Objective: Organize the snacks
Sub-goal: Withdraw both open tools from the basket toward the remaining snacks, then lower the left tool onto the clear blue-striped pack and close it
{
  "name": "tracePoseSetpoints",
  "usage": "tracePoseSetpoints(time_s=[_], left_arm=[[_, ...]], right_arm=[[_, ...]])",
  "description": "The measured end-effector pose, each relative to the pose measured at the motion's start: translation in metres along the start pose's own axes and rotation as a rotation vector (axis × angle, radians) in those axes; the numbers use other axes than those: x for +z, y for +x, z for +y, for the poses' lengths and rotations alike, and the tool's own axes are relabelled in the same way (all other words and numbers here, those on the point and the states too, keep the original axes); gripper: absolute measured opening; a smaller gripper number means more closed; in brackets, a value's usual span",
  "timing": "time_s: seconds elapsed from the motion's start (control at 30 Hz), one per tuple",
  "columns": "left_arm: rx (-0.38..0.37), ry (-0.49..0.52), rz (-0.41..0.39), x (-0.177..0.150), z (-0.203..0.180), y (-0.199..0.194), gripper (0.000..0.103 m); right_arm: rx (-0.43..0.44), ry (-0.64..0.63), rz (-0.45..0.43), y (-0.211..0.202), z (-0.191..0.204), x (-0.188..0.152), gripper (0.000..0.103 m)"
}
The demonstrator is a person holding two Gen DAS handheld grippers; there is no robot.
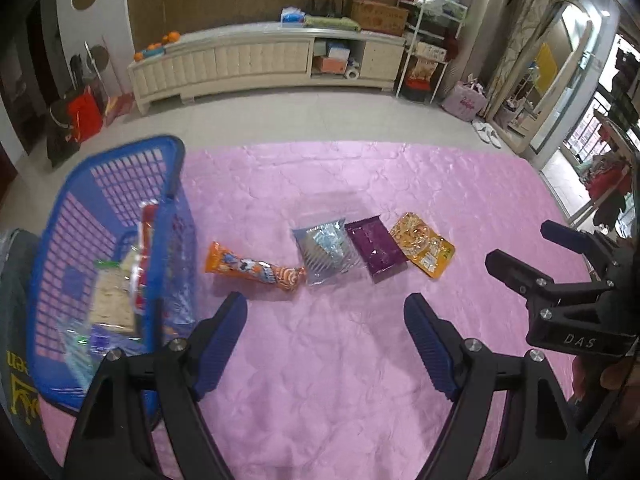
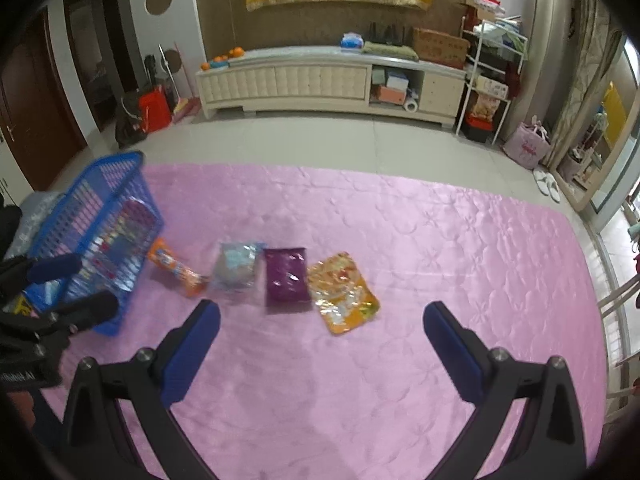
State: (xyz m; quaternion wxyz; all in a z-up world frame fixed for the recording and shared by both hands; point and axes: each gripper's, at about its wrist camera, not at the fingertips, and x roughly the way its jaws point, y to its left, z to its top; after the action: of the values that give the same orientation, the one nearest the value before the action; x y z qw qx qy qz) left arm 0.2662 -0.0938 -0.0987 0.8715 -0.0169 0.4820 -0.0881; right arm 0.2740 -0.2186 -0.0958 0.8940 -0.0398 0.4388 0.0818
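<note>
The left gripper [image 1: 324,314] hangs over the pink cloth [image 1: 360,360] with its jaws spread wide and nothing between them. Just ahead of its left finger lies the orange tube packet [image 1: 252,270], slanted, with its far end touching the pale blue clear packet [image 1: 326,252] that sits straight ahead of the gap. Beyond that, ahead and to the right, come the purple packet [image 1: 374,254] and the orange-yellow pouch [image 1: 424,244], side by side in the same row. To the left of the gripper, right beside its left finger, stands the blue basket [image 1: 60,240], which already has several wrapped snacks inside. The right gripper [image 2: 322,322] also stands spread and empty above the cloth; the purple packet and the orange-yellow pouch lie just ahead of its gap, the pale blue packet ahead of its left finger, and the tube and basket further left. Both views are slightly blurred.
</note>
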Motion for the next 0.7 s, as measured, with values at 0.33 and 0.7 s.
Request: tracePoseSetpoints(time_s=[0.33,0.7], left_arm=[[0.011,0.009,0.089,0.011,-0.008,0.068,0.079],[0.025,0.007,0.127,0.034,-0.005,0.126,0.079]], right_arm=[[-0.005,-0.055,0.095,0.070,-0.028,-0.007,0.103],[0.026,-0.065,0.135,0.114,-0.047,-0.004,0.103]])
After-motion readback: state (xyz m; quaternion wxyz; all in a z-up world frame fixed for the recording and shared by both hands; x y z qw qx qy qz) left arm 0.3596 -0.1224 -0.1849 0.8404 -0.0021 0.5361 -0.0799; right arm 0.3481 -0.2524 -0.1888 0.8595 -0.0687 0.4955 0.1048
